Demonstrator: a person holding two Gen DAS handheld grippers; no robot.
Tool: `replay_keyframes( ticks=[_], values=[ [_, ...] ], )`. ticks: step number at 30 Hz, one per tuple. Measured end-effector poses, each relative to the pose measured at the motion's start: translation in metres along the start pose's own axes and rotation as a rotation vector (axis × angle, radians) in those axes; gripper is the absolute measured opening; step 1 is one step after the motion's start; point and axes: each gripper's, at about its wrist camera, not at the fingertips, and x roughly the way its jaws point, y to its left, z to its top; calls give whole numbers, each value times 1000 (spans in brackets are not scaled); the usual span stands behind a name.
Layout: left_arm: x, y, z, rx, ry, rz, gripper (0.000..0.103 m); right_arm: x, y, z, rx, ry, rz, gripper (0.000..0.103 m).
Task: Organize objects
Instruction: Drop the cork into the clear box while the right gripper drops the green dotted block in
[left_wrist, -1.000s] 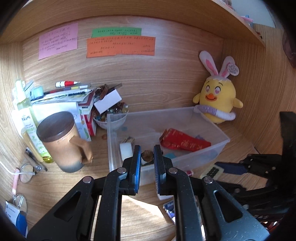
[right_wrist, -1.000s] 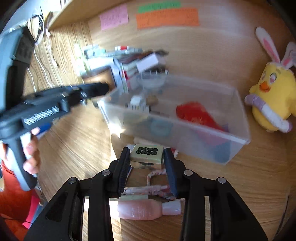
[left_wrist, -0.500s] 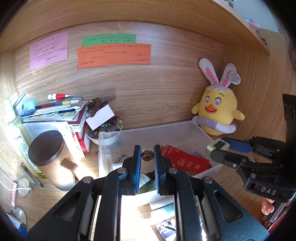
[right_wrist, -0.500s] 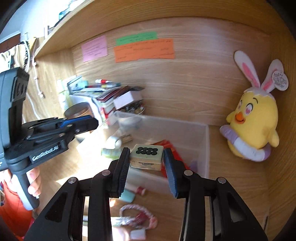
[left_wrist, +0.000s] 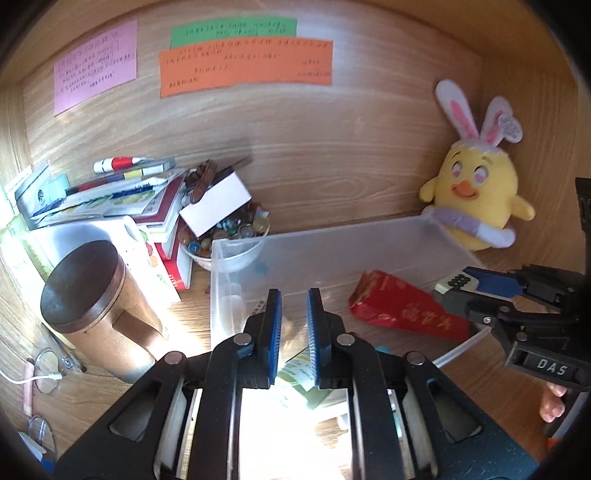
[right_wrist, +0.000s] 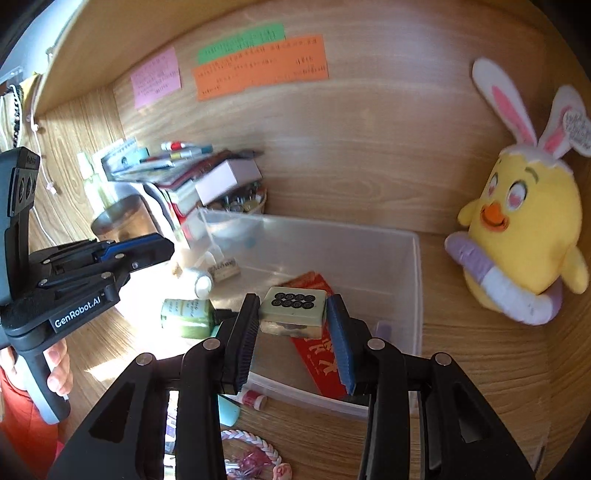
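Note:
My right gripper (right_wrist: 293, 325) is shut on a pale green tile with black dots (right_wrist: 293, 312) and holds it above the right part of the clear plastic bin (right_wrist: 415, 280). The tile also shows in the left wrist view (left_wrist: 456, 282). A red packet (left_wrist: 402, 312) lies in the bin. My left gripper (left_wrist: 294, 332) hovers over the bin's near left side, jaws a little apart, nothing visible between them. It also shows in the right wrist view (right_wrist: 140, 254).
A brown lidded mug (left_wrist: 96, 310) stands left of the bin. Behind it are stacked books and pens (left_wrist: 122, 188) and a bowl of small items (left_wrist: 229, 236). A yellow chick plush (left_wrist: 476, 192) sits at the back right. A green tube (right_wrist: 186, 317) and pink braided cord (right_wrist: 251, 446) lie near.
My right gripper has carried the tile up from the desk to above the bin. My left gripper has risen, and the small brown item seen between its jaws earlier is gone.

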Motion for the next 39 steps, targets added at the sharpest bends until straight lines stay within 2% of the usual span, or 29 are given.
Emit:
replay_keyframes(
  ticks=[7,13,20,22,23,25,30,32,34,39],
  values=[
    [20,7,-6,-9,41,-12,12,17,-3,-6,5,47,-8,34],
    [19,7,-9,1,36,-12,13,25,-5,-8,10,72,-15,34],
    [11,2,-9,15,16,-4,34,27,-2,-10,-6,81,-24,34],
    [7,1,-8,14,7,-6,41,27,-2,-10,-6,84,-24,37],
    [5,1,-7,14,1,-4,47,27,-2,-9,-6,85,-22,39],
    [0,0,-7,11,-9,0,56,24,-1,-8,-5,77,-28,50],
    [-17,0,-8,5,-33,4,74,11,0,-5,-10,45,-39,58],
    [-23,-1,-11,8,-37,5,89,3,1,-5,-8,27,-46,64],
    [-30,-3,-15,15,-45,7,95,-5,2,-6,-6,10,-50,70],
    [-43,-7,-29,36,-43,11,98,-23,6,-16,-15,-6,-64,76]
  ],
)
